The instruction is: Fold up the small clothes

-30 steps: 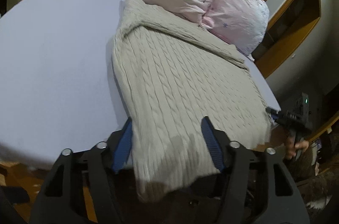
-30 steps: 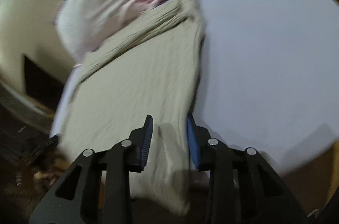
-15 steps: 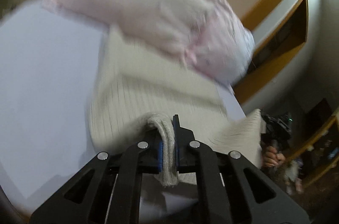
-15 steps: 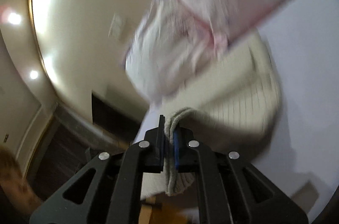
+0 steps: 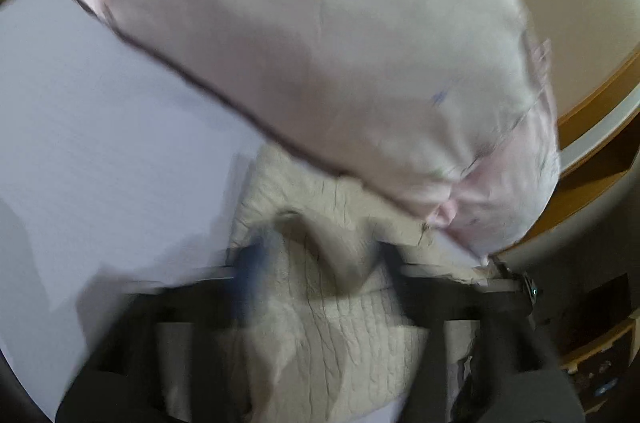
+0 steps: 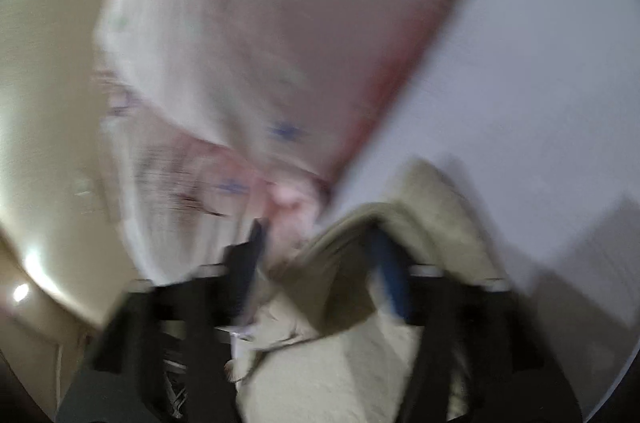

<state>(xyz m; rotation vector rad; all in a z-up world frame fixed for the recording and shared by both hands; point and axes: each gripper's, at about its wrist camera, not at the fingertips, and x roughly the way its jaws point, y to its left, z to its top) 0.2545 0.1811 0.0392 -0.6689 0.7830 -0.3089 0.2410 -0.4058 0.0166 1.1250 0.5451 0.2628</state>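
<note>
A beige cable-knit sweater (image 5: 320, 323) lies doubled over on the pale lilac bed sheet (image 5: 100, 143), its far end against the pillows. My left gripper (image 5: 320, 263) is open, with its fingers spread over the folded knit. In the right wrist view the sweater (image 6: 400, 223) shows a thick folded edge. My right gripper (image 6: 320, 255) is open too, with its fingers on either side of that edge. Both views are blurred by motion.
Two pink-white pillows (image 5: 340, 63) lie just past the sweater, also in the right wrist view (image 6: 260, 43). A wooden bed frame and shelf (image 5: 592, 143) are at the right. A cream wall (image 6: 40, 103) is to the left of the right gripper.
Both grippers closed on the sweater's near edge, carried it up and over toward the pillows, then opened and let it go. The sweater now lies folded in half.
</note>
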